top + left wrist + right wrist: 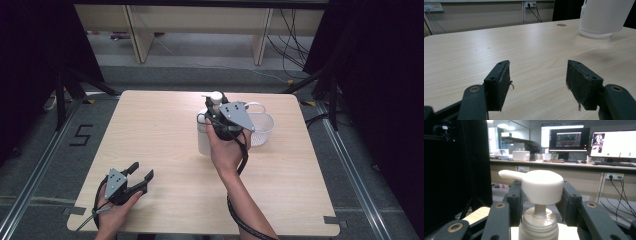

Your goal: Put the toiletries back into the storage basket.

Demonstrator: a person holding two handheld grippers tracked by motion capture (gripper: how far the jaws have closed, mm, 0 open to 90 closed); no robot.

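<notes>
A white pump bottle (204, 136) is near the table's far middle, and my right gripper (223, 116) is shut on it just under the pump head (216, 96). In the right gripper view the black jaws clamp both sides of the pump head (541, 185), above the bottle's neck (537, 223). In the left gripper view the bottle's ribbed body (602, 17) tilts a little, with a shadow on the wood beneath it. My left gripper (141, 171) rests at the table's near left, open with nothing between its pads (537, 75).
A white mesh basket (263, 129) with a loop handle stands just right of the bottle on the wooden table (165, 130). Black curtains and stand legs flank the table. Cables trail from both grippers toward the near edge.
</notes>
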